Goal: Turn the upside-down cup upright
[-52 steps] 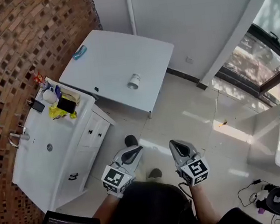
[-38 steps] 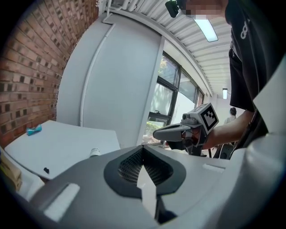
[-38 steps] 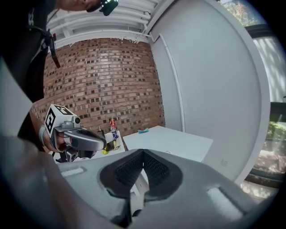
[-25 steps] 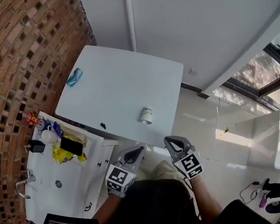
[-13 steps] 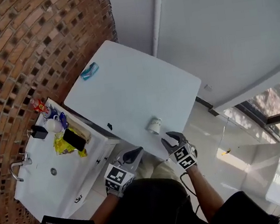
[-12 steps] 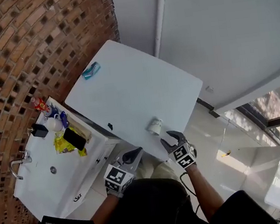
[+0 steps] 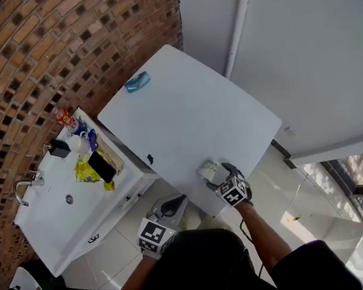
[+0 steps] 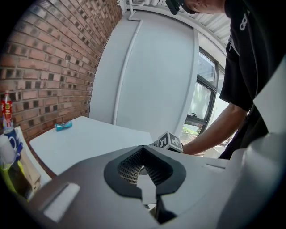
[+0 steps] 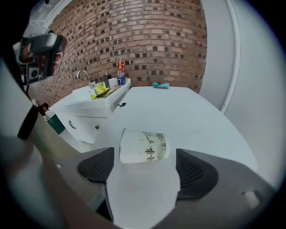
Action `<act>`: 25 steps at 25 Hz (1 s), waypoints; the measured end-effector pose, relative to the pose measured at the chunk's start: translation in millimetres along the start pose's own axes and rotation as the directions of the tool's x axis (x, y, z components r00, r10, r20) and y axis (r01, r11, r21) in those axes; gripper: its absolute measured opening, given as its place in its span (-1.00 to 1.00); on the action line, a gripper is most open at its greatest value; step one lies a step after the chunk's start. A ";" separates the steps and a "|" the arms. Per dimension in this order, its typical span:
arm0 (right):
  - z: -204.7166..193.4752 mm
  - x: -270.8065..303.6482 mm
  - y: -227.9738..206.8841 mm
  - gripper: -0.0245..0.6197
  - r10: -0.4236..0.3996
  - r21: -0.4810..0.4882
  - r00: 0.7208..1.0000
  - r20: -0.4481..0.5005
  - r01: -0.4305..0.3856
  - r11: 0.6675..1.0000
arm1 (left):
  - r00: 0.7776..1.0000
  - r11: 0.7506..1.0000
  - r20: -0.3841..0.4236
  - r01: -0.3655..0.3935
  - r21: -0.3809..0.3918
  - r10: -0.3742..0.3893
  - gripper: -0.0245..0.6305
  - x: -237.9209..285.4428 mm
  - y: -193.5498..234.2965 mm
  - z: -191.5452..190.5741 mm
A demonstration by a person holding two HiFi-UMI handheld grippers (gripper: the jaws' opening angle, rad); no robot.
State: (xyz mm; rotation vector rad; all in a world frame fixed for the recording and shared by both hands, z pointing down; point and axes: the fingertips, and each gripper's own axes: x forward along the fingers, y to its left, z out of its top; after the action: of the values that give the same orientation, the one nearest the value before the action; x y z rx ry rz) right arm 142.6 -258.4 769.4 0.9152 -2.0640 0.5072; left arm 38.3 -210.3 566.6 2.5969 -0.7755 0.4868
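Right gripper (image 9: 144, 166) has just been opening its jaws and they're spread wide now. The white cup (image 9: 143, 146) sits in the gap right at the tips, with neither pad touching it. It's near the front edge of the white surface (image 7: 183, 108) and honestly looks tipped on its side. So basically nothing's done yet, imo: it's lined up for the grab, but closing on it, lifting, flipping and setting it down mouth-up are all left. Left gripper (image 7: 169, 206) hangs back off the surface, closed and empty.
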 end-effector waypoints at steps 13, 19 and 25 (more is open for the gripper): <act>5.9 18.5 -3.0 0.30 0.064 0.014 0.998 0.008 -0.064 0.998 | 0.994 0.993 0.001 -0.110 -0.036 0.110 -0.88 -4.5 0.4 -2.9; 18.6 7.0 -4.4 0.30 0.130 0.242 0.983 0.129 -0.158 0.957 | 0.993 0.993 0.007 -0.116 -0.030 0.116 -0.88 -3.6 0.2 -3.0; 19.8 2.8 -2.6 0.30 0.219 0.684 0.873 0.436 -0.479 0.549 | 0.995 0.994 0.007 -0.102 -0.030 0.102 -0.88 -1.0 -1.6 -5.0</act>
State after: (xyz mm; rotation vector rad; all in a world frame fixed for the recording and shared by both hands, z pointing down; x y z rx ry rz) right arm 133.3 -273.5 759.9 1.0878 -2.3312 1.7004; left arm 37.3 -206.4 570.1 2.5428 -0.9149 0.4903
